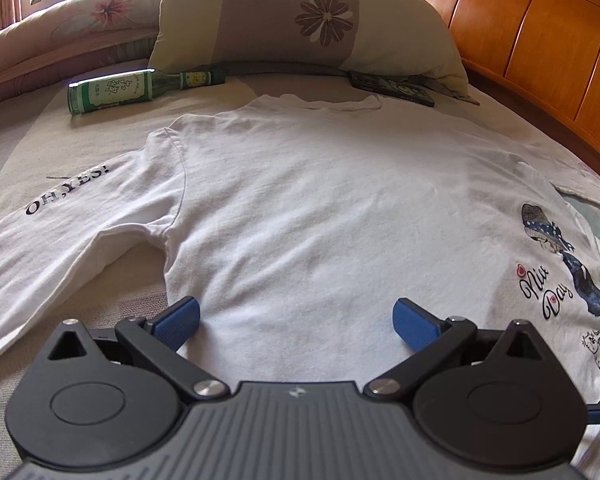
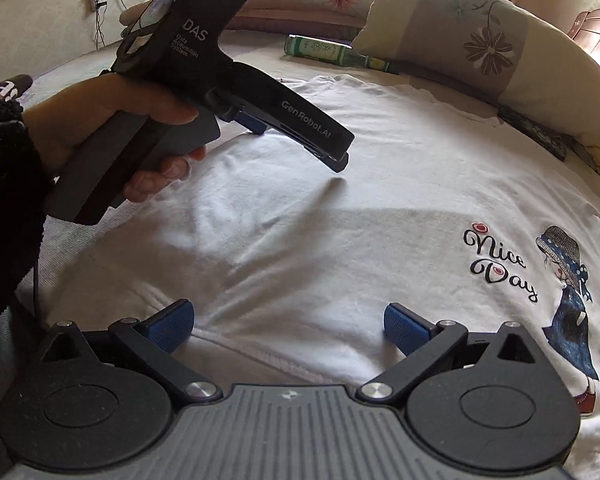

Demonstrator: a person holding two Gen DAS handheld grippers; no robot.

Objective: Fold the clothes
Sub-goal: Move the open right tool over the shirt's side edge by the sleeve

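A white long-sleeved shirt (image 1: 320,208) lies spread flat on the bed, collar toward the pillow. Its left sleeve (image 1: 60,216) reads "OH,YES!" and a "Nice Day" girl print (image 2: 540,272) sits near the hem at the right. My left gripper (image 1: 296,320) is open and empty, hovering over the lower middle of the shirt. It also shows in the right wrist view (image 2: 300,136), held in a hand above the shirt. My right gripper (image 2: 288,326) is open and empty just above the shirt's hem (image 2: 260,356).
A green glass bottle (image 1: 140,88) lies on the bed beyond the shirt's left shoulder. A floral pillow (image 1: 300,20) and a dark flat object (image 1: 392,86) sit past the collar. A wooden headboard (image 1: 540,40) runs along the right. A rolled quilt (image 1: 60,28) lies under the window.
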